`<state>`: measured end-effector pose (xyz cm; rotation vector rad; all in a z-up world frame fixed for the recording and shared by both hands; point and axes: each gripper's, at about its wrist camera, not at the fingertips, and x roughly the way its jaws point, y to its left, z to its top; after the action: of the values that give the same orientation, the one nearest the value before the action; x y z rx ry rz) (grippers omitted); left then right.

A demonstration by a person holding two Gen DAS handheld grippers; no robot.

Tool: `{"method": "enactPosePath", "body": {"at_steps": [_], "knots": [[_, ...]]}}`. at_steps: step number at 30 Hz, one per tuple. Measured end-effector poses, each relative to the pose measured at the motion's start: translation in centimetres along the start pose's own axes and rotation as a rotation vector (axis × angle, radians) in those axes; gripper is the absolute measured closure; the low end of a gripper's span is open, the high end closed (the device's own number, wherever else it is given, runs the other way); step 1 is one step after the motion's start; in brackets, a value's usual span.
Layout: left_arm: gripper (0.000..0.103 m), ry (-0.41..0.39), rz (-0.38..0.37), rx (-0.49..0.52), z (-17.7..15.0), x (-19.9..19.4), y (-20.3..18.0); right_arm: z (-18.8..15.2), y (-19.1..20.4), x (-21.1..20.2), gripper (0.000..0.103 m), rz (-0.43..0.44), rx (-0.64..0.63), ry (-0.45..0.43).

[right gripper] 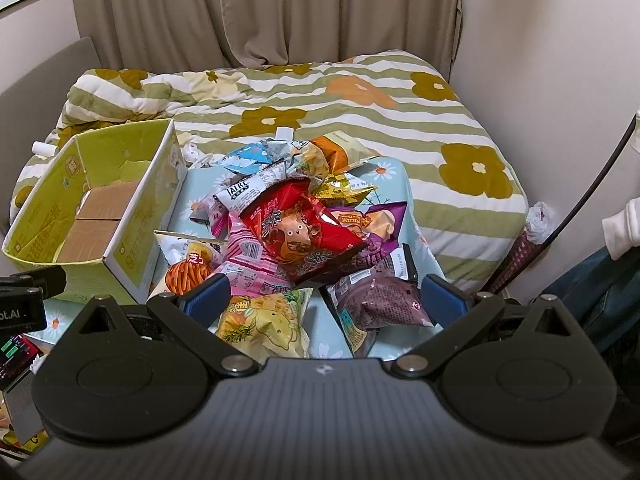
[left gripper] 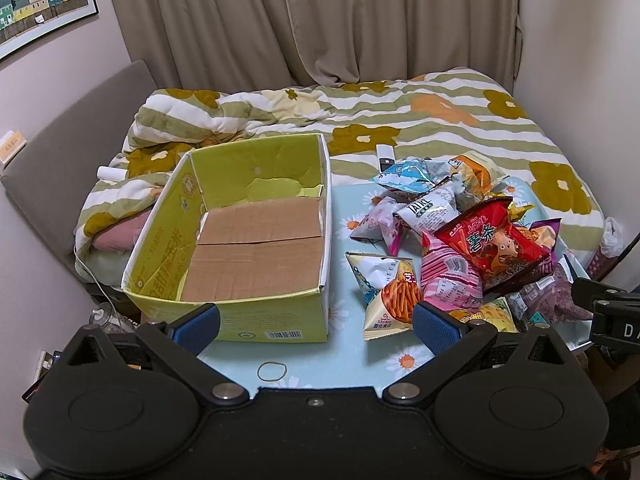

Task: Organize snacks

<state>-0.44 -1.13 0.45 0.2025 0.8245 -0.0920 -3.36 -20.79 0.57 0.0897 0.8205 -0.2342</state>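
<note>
Left fingers: the left gripper (left gripper: 316,322) has its blue-padded fingers (left gripper: 198,326) spread wide with nothing between them; they hang above the near edge of the tabletop (left gripper: 348,356), one pad before the box's near wall, the other at the edge of the snack pile.
Right fingers: the right gripper (right gripper: 326,296) is likewise spread wide and empty, its fingers (right gripper: 444,298) straddling the two nearest bags without clearly touching either.
Nearest bags: a yellow snack bag (right gripper: 264,318) and a dark purple bag (right gripper: 380,304) lie side by side at the front of the pile, just below the right gripper.
Snack pile: a loose heap on the right half of the tabletop, topped by a red bag (right gripper: 296,226); a white bag of orange sticks (left gripper: 386,292) lies a little apart on the box side.
Box: a yellow-green cardboard box (left gripper: 272,322) stands open on the left of the tabletop, just beside the pile; its brown floor shows no snacks.
Other: a rubber band (left gripper: 272,371) lies on the tabletop near the left gripper; a bed with a flowered quilt (left gripper: 420,120) is behind.
Step in hand: judged to be the very start, with every bag outside the box and neither gripper holding anything.
Next move: likely calls for lowering one gripper onto a loose front bag, closing on a puffy edge, not the slick flat face, then carrying it over the box wall.
</note>
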Motion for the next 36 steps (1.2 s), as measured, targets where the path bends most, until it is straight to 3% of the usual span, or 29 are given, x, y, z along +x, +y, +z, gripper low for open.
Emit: {"method": "enactPosePath", "body": {"at_steps": [36], "knots": [[0.000,-0.024,-0.035,0.037,0.0,-0.3,-0.8,-0.2,-1.2,-0.2,0.000,-0.006,0.014,-0.001]]}}
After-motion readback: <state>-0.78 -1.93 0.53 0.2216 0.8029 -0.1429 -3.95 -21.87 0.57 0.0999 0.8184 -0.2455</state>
